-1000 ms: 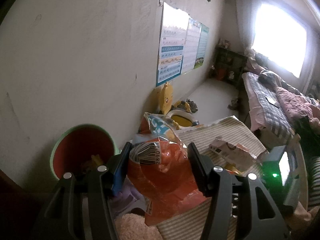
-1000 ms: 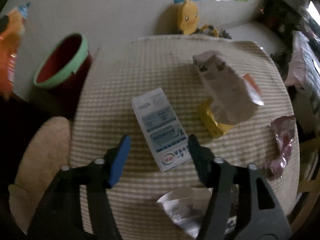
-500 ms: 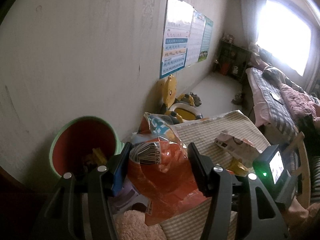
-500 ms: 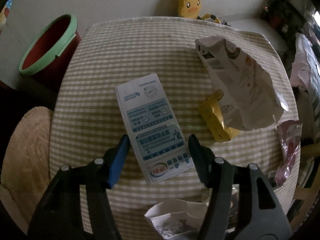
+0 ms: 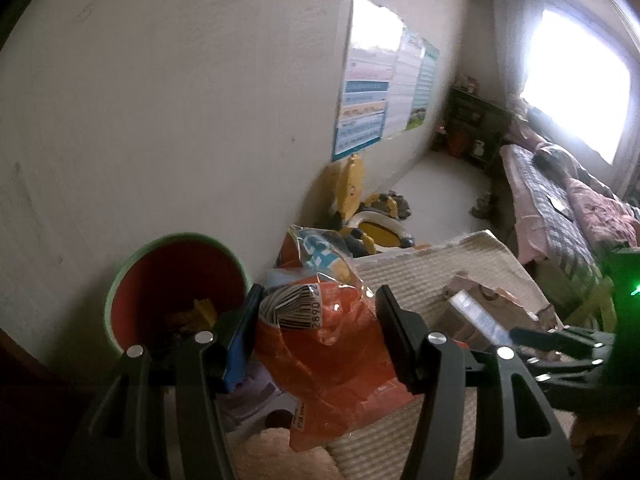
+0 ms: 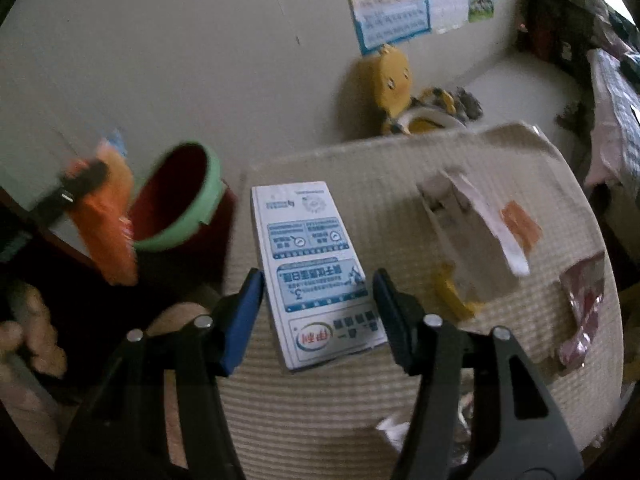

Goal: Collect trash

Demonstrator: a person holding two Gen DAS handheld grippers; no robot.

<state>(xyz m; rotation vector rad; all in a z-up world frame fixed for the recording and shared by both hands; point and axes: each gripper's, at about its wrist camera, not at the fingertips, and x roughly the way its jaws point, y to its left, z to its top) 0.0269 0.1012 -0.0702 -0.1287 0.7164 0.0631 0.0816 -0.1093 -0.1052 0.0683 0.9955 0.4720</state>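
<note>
An orange snack bag (image 5: pixel 320 344) is clamped between the half-closed jaws of the left gripper (image 5: pixel 318 330), just beside the red bin with a green rim (image 5: pixel 176 280) standing left of the table. A white and blue carton (image 6: pixel 316 272) is gripped by the right gripper (image 6: pixel 318 312), whose jaws have just been closing on it above the striped tablecloth (image 6: pixel 400 400). Farther right, a torn paper bag (image 6: pixel 472 232), a yellow wrapper (image 6: pixel 454 292) and a pink wrapper (image 6: pixel 580 312) are left lying. A yellow duck toy (image 6: pixel 394 80) is seen by the far wall.

One red bin (image 6: pixel 176 196), one orange bag (image 5: pixel 320 344), one white-blue carton (image 6: pixel 316 272), two tongs (image 5: pixel 316 332) (image 6: pixel 318 312).
</note>
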